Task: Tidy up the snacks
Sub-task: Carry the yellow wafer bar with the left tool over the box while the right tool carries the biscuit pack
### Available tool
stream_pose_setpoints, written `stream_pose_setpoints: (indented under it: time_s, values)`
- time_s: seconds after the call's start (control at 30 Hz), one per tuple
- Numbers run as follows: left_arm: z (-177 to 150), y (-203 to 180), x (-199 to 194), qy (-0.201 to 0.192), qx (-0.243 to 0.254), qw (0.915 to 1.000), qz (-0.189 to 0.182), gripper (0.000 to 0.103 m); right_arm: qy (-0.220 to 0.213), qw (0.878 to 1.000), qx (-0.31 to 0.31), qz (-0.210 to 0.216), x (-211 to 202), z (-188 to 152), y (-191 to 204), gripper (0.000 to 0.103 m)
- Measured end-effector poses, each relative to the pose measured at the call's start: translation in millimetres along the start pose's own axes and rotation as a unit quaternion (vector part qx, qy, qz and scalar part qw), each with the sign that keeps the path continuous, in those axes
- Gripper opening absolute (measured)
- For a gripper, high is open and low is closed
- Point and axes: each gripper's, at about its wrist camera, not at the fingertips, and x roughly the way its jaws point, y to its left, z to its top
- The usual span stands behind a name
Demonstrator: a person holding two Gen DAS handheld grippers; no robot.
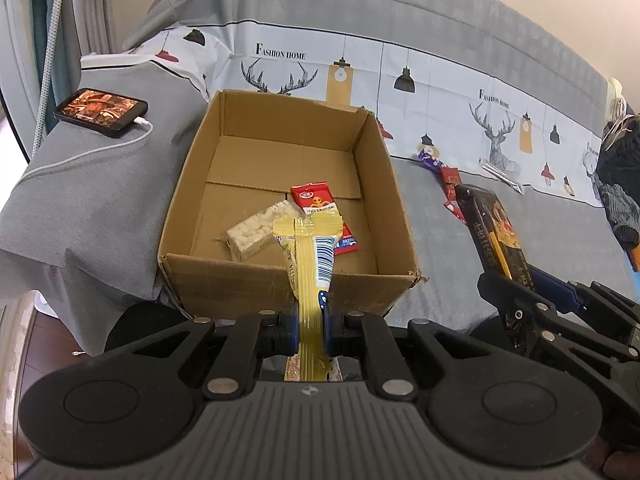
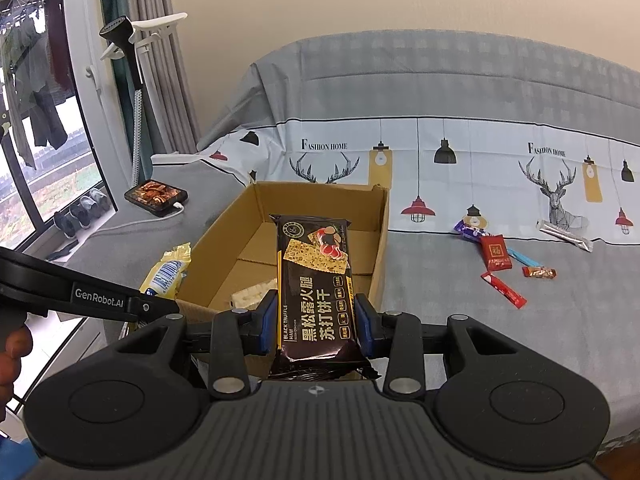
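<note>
Left hand-held gripper (image 1: 310, 326) pinches yellow packet (image 1: 310, 264) above box (image 1: 280, 280).

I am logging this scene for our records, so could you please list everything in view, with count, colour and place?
cardboard box: one, brown, open, on the grey cover.
white snack block: one, in the box.
red packet: one, in the box.
yellow packet: one, gold and blue, held over the box's near wall.
black cracker pack: one, held upright before the box.
loose snacks: several, red, purple, blue, silver, on the cover right of the box.
phone: one, black, screen lit, white cable plugged in, left of the box.
sofa cover: grey with a white deer-print band.
left gripper: shut on the yellow packet.
right gripper: shut on the black cracker pack.
</note>
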Motion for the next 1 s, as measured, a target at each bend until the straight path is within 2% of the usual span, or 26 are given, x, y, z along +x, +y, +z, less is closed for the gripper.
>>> stream_pose_setpoints:
  time_s: [0.4, 1.0]
  values:
    - [13.0, 12.2, 17.5, 0.011, -0.002, 0.9999, 0.005, 0.012, 0.018, 1.000, 0.006, -0.009, 20.8, 3.7, -2.7, 0.041]
    - [82.1, 37.5, 60.1, 0.004, -0.006, 0.9996, 0.026, 0.012, 0.036, 0.999, 0.014, -0.007, 87.5, 35.1, -9.9, 0.041]
